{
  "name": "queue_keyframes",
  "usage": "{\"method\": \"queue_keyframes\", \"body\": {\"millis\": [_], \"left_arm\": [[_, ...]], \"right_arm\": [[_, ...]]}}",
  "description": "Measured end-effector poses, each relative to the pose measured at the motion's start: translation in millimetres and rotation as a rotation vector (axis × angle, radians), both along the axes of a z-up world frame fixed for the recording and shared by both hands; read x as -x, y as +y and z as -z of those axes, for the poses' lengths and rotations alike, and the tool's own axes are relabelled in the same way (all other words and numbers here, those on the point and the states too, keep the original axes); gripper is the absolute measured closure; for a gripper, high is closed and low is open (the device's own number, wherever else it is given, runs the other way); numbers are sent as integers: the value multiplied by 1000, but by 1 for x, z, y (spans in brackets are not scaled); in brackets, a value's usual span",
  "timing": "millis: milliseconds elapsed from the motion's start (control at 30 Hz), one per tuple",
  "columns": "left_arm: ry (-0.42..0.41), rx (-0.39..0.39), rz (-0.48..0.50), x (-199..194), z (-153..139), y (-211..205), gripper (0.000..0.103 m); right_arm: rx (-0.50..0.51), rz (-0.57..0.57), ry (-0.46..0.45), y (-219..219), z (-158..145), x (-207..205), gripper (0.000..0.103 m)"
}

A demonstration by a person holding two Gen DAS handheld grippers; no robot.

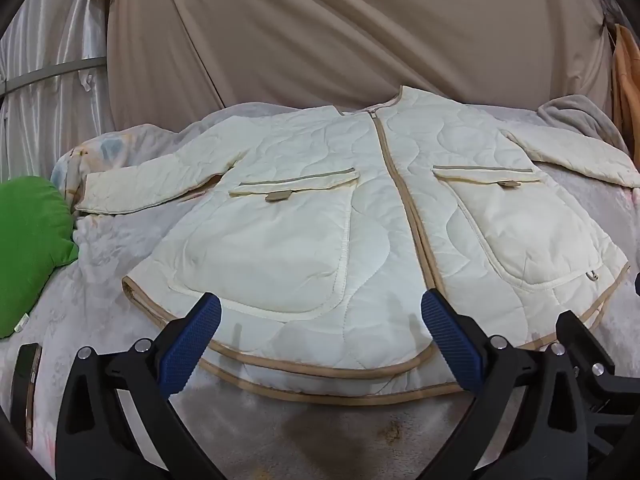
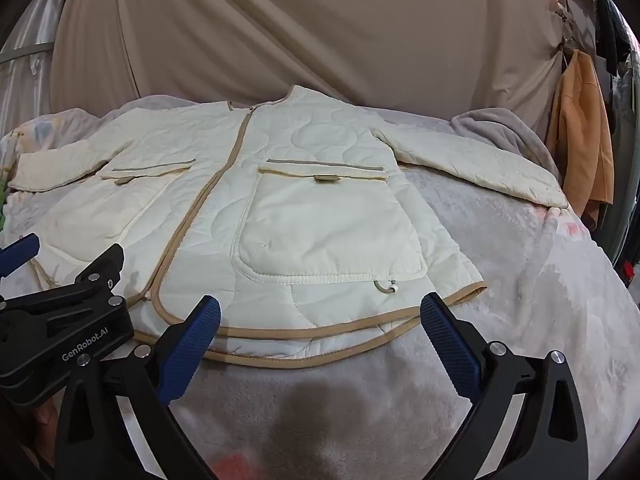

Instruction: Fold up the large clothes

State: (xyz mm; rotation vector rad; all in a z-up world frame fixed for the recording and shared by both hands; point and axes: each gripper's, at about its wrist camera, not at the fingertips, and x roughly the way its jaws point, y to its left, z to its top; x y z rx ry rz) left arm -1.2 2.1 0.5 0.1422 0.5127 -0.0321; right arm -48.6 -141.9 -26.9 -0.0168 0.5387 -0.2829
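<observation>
Phone (image 1: 25,376) only in left view

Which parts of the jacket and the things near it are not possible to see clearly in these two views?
- Jacket back side: hidden, it lies front up in both views.
- Right sleeve cuff: cut off by the left wrist view's edge.
- Dark flat object: half cut by the left wrist view's edge; identity unclear.
- Cord toggle: too small for detail.

A: so what's the room like?
B: bed with a pale fleece blanket (image 2: 500,264), beige drape (image 1: 340,32) hung across the far wall, shiny white curtain (image 1: 44,92) far left, orange cloth (image 2: 584,144) hanging right.
</observation>
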Motion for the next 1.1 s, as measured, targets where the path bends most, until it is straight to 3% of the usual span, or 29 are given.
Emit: {"method": "queue_keyframes", "body": {"millis": [1100], "left_arm": [[9, -21, 9, 0, 1, -6, 5]], "right_arm": [[-9, -1, 2, -1, -1, -1, 5]]}}
